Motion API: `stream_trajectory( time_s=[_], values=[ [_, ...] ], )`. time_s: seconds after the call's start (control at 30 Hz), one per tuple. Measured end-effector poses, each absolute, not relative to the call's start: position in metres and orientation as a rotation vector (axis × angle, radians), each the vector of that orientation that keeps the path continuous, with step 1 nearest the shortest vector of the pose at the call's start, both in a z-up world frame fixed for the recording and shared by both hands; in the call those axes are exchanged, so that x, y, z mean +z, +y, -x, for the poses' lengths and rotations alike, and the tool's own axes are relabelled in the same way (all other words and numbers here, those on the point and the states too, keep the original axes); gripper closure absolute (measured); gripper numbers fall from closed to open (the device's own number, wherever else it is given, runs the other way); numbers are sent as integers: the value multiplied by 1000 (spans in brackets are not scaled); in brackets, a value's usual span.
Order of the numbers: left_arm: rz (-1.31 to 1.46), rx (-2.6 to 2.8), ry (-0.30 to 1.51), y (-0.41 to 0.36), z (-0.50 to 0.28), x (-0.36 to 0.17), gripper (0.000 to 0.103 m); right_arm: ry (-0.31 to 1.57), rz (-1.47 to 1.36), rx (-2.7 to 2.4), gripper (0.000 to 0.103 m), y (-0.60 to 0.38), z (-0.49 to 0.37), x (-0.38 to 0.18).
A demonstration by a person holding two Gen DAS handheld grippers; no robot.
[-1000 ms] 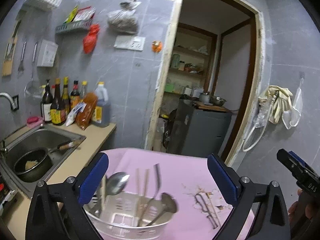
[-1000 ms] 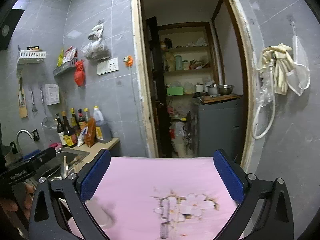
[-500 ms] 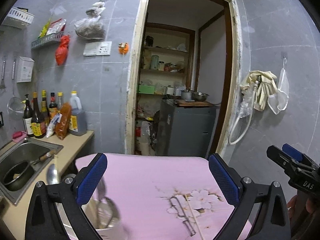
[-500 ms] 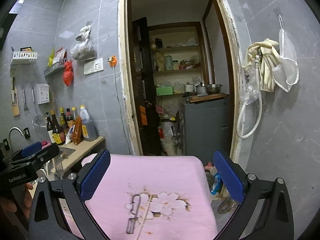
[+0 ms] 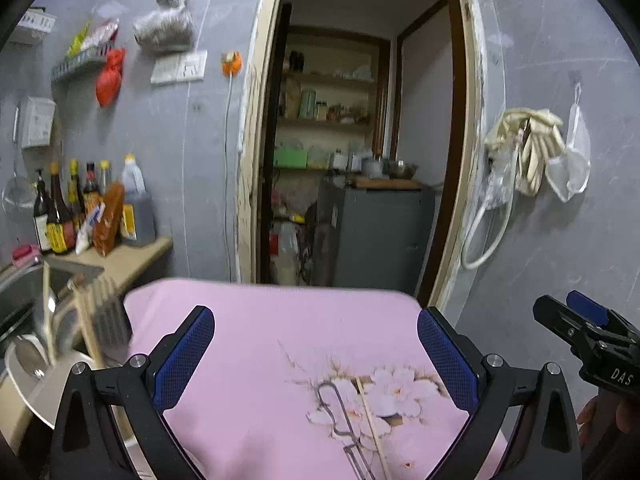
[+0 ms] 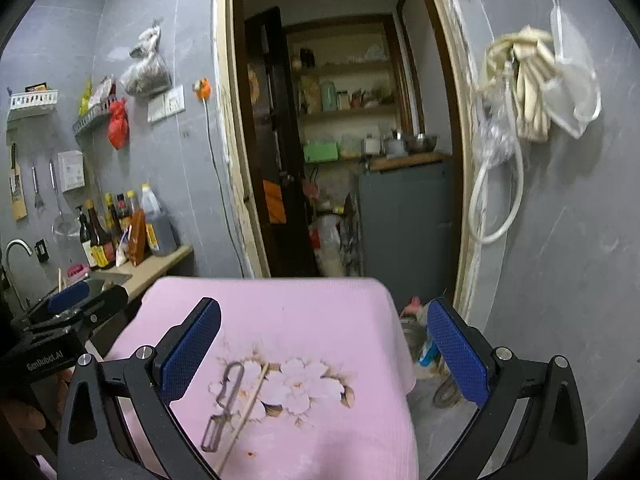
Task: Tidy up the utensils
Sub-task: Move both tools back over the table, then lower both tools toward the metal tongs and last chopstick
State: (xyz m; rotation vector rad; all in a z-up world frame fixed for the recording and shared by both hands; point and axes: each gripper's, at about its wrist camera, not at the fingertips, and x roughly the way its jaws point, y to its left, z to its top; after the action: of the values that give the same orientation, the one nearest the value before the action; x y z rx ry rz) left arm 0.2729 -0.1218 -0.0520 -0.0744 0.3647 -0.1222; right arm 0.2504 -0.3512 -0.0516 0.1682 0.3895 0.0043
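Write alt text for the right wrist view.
An open hand-held gripper hovers over a pink cloth where a peeler and a chopstick lie side by side. Behind are a grey tiled wall, an open doorway and a counter with bottles.

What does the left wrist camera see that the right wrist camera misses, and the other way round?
Only the left wrist view shows the white utensil holder at the left edge, with blurred utensils standing in it.

Only the right wrist view shows the faucet, the wall-hung tools and the floor clutter past the cloth's right edge.

Both show the pink cloth, with the peeler and a single chopstick lying on its flower print, the sauce bottles, the doorway and the other gripper. The left gripper and right gripper both have jaws wide apart, holding nothing.
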Motion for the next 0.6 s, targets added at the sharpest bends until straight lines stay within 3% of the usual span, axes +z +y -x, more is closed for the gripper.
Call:
stream_trajectory(
  time_s=[0.2, 0.27, 0.33, 0.4, 0.47, 0.6],
  values=[
    [80, -149, 486, -130, -299, -83, 1, 517, -210, 54, 2, -363, -285, -89],
    [81, -155, 522, -131, -307, -91, 8, 558, -211, 67, 4, -365, -296, -101],
    [83, -157, 569, -132, -317, -101, 15, 611, -216, 91, 10, -365, -309, -115],
    [86, -158, 615, -132, -327, -112, 20, 658, -227, 115, 24, -363, -321, -130],
    [95, -164, 658, -131, -337, -120, 30, 693, -228, 129, 30, -359, -329, -142],
    [142, -199, 757, -129, -359, -140, 39, 758, -243, 179, 42, -349, -346, -161]
  ],
)
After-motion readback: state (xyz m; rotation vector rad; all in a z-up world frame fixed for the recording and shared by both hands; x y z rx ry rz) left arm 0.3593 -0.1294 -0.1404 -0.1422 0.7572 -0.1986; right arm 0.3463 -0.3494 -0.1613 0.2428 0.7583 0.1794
